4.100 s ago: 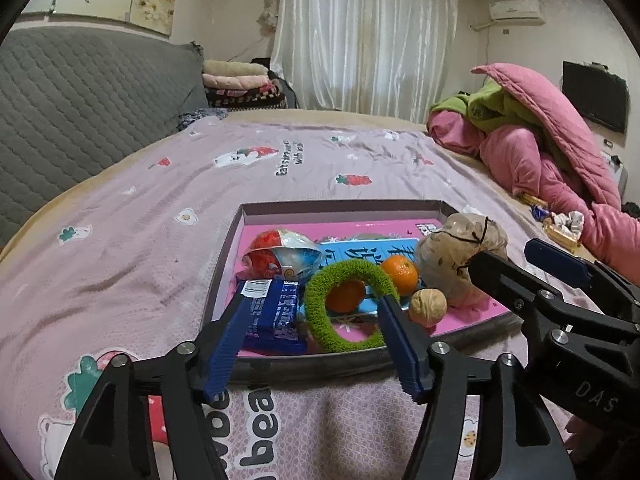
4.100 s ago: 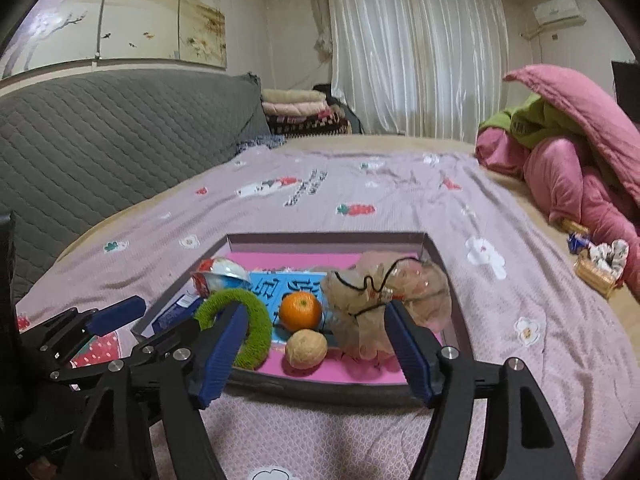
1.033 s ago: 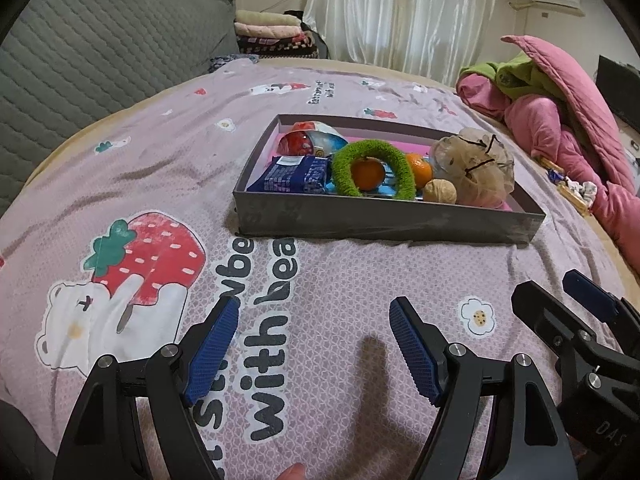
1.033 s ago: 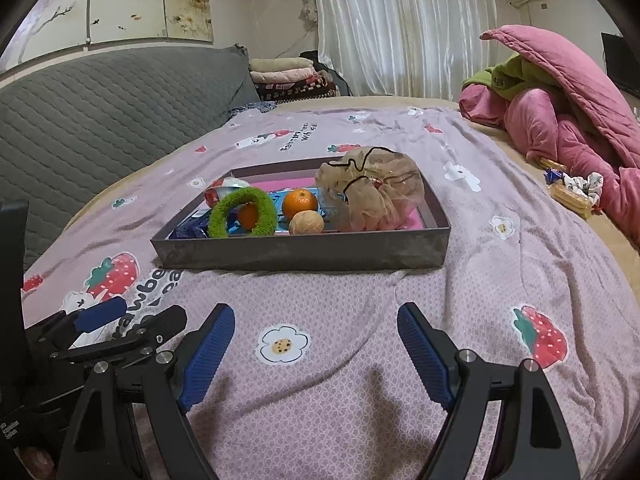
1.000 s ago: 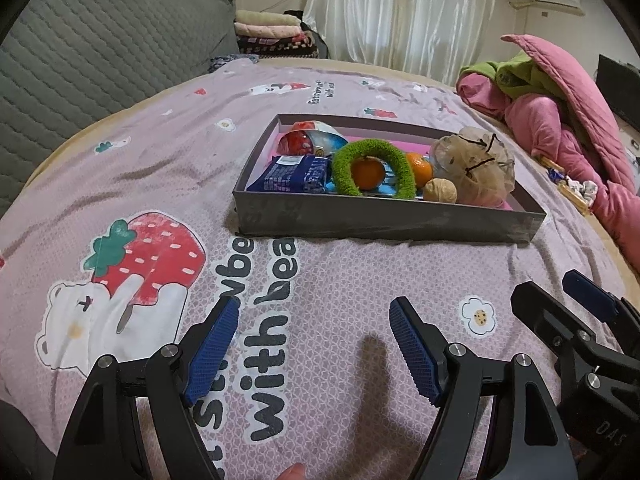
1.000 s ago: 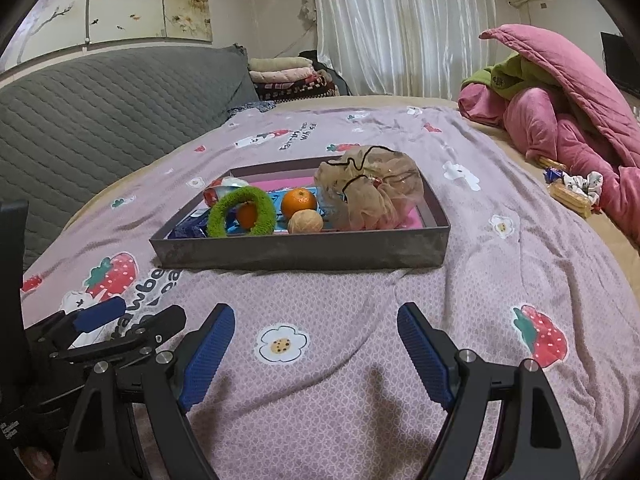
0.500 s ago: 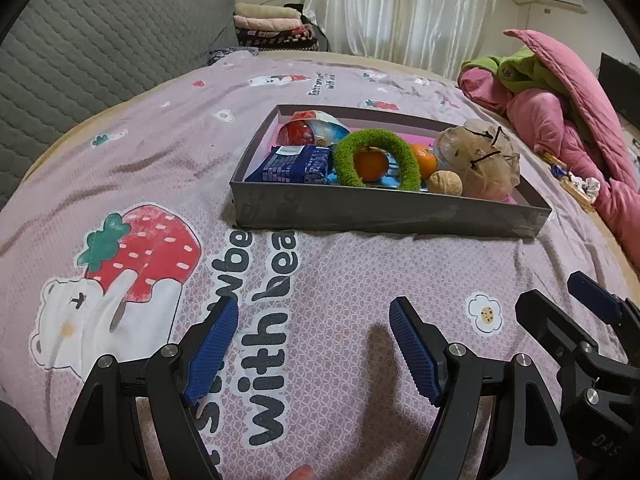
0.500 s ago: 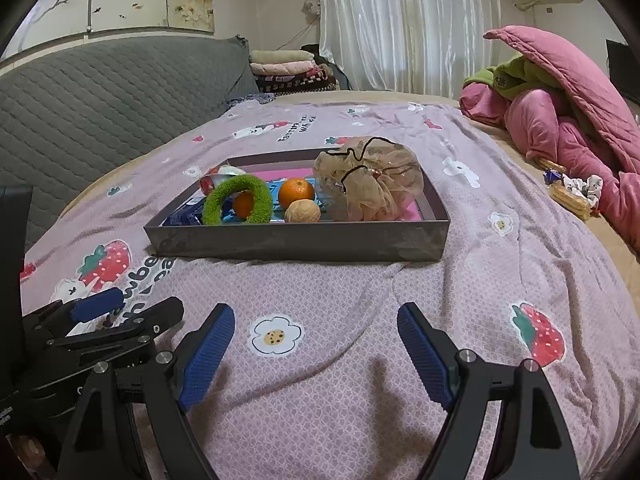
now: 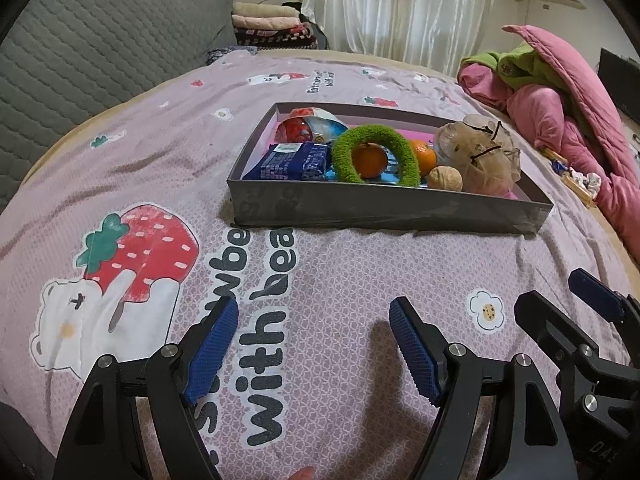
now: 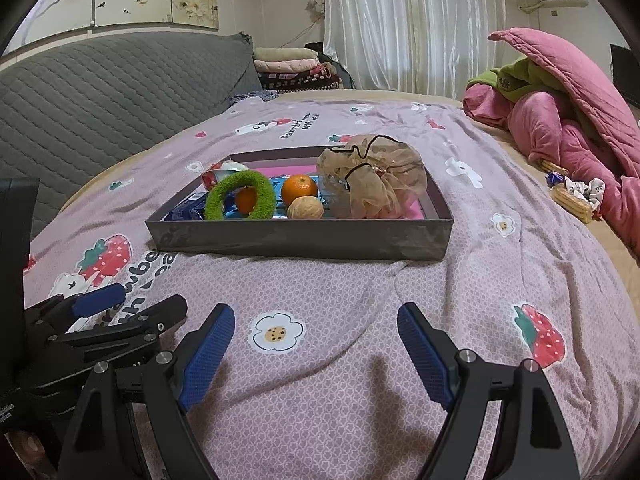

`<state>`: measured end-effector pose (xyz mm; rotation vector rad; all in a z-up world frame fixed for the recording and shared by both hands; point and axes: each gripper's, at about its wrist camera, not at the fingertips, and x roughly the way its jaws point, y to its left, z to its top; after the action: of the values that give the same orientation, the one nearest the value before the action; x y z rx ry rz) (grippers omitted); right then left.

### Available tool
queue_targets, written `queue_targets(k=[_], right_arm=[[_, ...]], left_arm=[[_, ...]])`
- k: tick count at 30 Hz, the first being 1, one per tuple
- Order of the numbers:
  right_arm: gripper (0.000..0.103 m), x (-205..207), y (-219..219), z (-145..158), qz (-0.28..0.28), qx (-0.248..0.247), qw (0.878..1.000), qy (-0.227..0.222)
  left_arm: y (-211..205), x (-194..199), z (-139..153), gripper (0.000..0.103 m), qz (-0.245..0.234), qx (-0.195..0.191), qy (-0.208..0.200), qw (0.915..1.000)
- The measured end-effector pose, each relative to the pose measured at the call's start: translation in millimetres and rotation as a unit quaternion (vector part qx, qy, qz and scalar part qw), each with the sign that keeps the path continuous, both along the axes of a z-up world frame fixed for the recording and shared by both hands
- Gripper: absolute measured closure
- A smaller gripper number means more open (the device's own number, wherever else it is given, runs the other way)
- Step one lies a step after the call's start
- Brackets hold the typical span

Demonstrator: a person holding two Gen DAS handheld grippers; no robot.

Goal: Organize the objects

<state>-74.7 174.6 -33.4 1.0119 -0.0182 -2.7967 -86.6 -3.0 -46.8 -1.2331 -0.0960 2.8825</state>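
Observation:
A grey shallow box [image 9: 384, 210] [image 10: 300, 238] with a pink floor rests on the bed. Inside lie a green fuzzy ring [image 9: 376, 154] [image 10: 240, 194], two oranges [image 9: 424, 158] [image 10: 299, 190], a walnut [image 9: 445, 178] [image 10: 305, 208], a beige mesh pouch [image 9: 478, 152] [image 10: 374, 186], a blue snack packet [image 9: 292, 162] and a red-and-blue foil packet [image 9: 310, 128]. My left gripper [image 9: 314, 322] is open over the bedsheet, well short of the box. My right gripper [image 10: 316, 328] is open too, nothing between its fingers.
A lilac bedsheet [image 9: 140, 168] with strawberry-bear prints covers the bed. A grey quilted headboard [image 10: 100, 92] stands at the left. Pink and green bedding [image 10: 560, 92] is heaped at the right, with snack wrappers [image 10: 576, 194] beside it. Folded blankets [image 10: 292, 66] sit at the back.
Since four seconds ago both grippers have drawn back from the box, which now lies farther off. Over the last second the view hardly shifts and both stay open.

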Motion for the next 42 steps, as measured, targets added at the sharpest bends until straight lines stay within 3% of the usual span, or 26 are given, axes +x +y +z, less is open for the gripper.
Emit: queue_targets(k=[42], right_arm=[[0.02, 0.2, -1.2, -0.7, 0.0, 0.0, 1.0, -0.001]], left_arm=[[2.7, 0.3, 0.7, 0.024, -0.003, -0.006, -0.001, 1.0]])
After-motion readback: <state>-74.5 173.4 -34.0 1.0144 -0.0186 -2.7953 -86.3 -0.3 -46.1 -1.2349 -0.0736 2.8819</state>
